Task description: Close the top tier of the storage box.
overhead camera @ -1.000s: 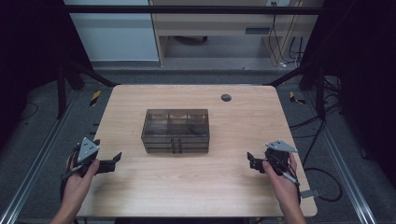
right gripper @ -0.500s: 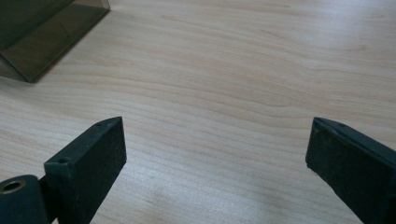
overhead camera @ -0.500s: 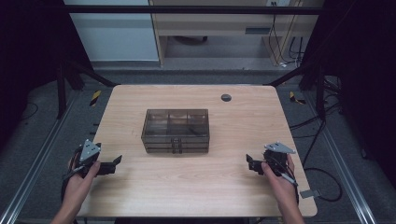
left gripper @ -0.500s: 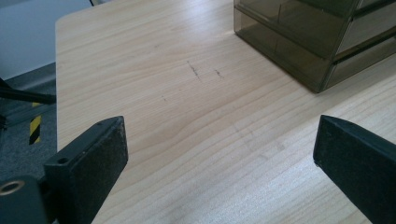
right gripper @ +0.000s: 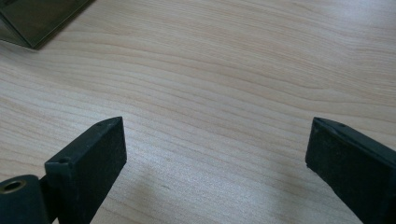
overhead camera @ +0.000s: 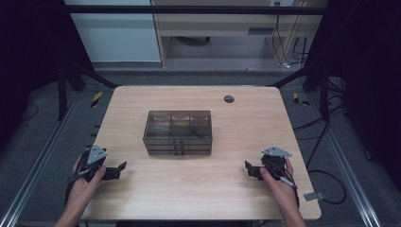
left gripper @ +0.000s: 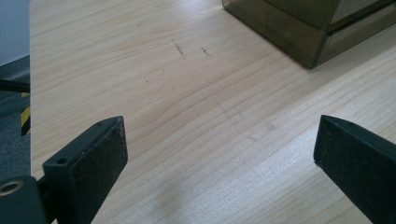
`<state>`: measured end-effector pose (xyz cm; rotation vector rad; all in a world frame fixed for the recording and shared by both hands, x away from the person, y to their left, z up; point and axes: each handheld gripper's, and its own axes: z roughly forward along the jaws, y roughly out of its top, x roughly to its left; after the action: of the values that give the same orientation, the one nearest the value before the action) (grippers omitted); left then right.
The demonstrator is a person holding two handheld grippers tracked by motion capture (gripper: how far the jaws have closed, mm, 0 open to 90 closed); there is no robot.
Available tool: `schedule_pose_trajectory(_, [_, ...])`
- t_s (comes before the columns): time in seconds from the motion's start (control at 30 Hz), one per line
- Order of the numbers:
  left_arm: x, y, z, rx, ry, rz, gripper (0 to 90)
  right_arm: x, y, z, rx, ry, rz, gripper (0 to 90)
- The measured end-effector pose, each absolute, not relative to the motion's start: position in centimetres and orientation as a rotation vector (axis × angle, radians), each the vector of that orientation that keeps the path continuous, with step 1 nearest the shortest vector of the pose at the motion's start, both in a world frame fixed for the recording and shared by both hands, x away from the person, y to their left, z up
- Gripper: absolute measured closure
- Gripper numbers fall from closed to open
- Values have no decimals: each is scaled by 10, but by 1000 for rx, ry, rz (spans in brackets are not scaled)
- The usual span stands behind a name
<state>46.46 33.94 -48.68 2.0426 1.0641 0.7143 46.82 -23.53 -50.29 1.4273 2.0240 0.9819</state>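
A smoky translucent drawer box sits in the middle of the wooden table, with compartments on top and a dark handle at its front. My left gripper rests low over the table's front left, open, with nothing between its jaws. My right gripper is at the front right, open too and empty. In the left gripper view a corner of the box lies at the upper right, well beyond the gripper. In the right gripper view the box corner shows at the upper left, far from the gripper.
A small dark round grommet sits in the table near its far edge. Cables trail on the floor to the right. Metal frame rails run along both sides of the table.
Both hands have shifted slightly lower and nearer the table's front edge. The box has not moved.
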Motion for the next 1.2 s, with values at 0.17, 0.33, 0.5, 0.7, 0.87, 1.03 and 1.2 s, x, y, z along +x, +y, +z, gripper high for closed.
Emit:
schedule_pose_trajectory(0.17, [468, 339, -491, 2073, 1073, 710, 31, 470, -235, -505, 1430, 2035, 972, 59])
schedule_pose_trajectory(0.33, [471, 340, -493, 2080, 1082, 701, 31, 471, -236, -507, 1427, 2030, 981, 59])
schedule_pose_trajectory(0.5, [473, 341, -496, 2076, 1090, 684, 31, 472, -239, -509, 1433, 2009, 993, 62])
schedule_pose_trajectory(0.7, [474, 344, -498, 2039, 1096, 697, 32, 473, -244, -510, 1450, 1963, 992, 66])
schedule_pose_trajectory(0.87, [476, 346, -499, 2009, 1052, 735, 31, 472, -245, -509, 1459, 1941, 1010, 67])
schedule_pose_trajectory(1.03, [478, 348, -502, 1975, 1039, 726, 30, 472, -245, -509, 1455, 1956, 1023, 69])
schedule_pose_trajectory(1.2, [479, 349, -502, 1965, 1030, 721, 30, 472, -245, -509, 1440, 1965, 1024, 71])
